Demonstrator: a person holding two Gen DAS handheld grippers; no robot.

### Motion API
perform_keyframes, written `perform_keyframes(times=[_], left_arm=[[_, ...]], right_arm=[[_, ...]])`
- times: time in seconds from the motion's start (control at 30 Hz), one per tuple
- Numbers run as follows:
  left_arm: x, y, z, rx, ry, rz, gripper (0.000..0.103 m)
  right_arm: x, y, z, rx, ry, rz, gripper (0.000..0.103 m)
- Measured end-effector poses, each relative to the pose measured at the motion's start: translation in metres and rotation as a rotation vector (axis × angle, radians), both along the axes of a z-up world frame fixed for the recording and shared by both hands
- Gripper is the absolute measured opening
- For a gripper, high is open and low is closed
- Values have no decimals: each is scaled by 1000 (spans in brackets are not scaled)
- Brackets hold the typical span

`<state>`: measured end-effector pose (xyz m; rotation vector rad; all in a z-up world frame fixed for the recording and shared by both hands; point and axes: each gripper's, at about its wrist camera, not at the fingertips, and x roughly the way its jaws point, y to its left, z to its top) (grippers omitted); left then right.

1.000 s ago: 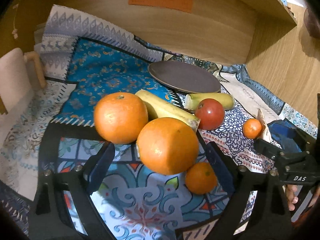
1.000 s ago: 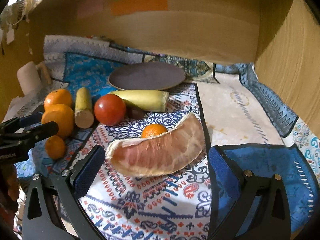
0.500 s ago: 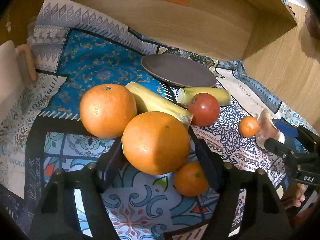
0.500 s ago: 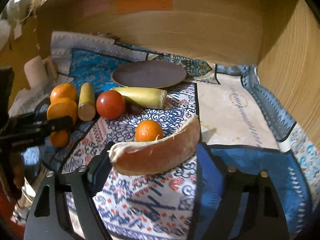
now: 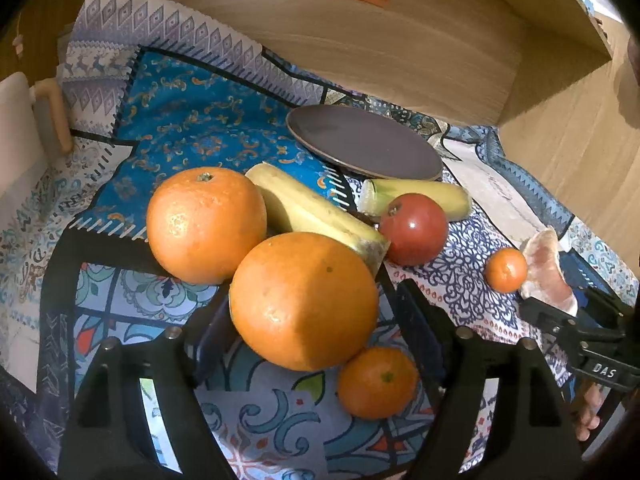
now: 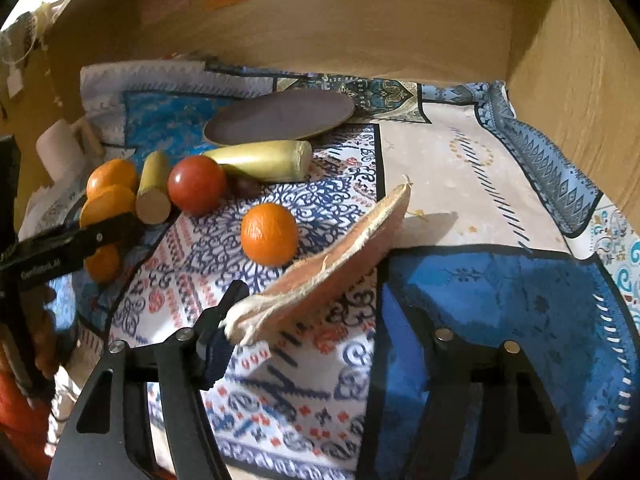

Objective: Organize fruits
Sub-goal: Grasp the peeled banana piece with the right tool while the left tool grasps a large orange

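While both tools work the patterned cloth [image 6: 460, 168] | left gripper [image 5: 304, 312]: fingers clamped on large orange [image 5: 304, 300] | right gripper [image 6: 304, 304]: fingers pinching pomelo segment [image 6: 332, 264], lifted, tilted

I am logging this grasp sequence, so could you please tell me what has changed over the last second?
Both grippers closed. The left gripper went from open around the near large orange to shut on it. The right gripper clamped the pomelo segment and tipped it up off the cloth. The other large orange, tomato, plate and small mandarins stayed put.
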<state>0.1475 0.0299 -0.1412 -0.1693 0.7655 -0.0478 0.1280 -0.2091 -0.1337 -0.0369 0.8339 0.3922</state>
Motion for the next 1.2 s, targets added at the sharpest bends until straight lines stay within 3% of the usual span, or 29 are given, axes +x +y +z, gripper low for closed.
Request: perform_keyframes(times=[0.2,0.43,0.53,0.87,1.2], left_arm=[[-4,-1,0,38,-25,17,66],[-6,3,4,23,-19,-9,66],[-11,0,9,25,-34,-26,66],[-17,-3,46,51,-129,-31,66],[5,1,77,72,-182,-44,66]], right_arm=[[14,4,-2,9,-4,-20,67],[6,-2,-1,-70,-18,10,39],[6,-11,0,-59,-8,17,35],[16,-3,-1,-107,-55,1,33],[29,-8,31,-75,-137,-37,28]])
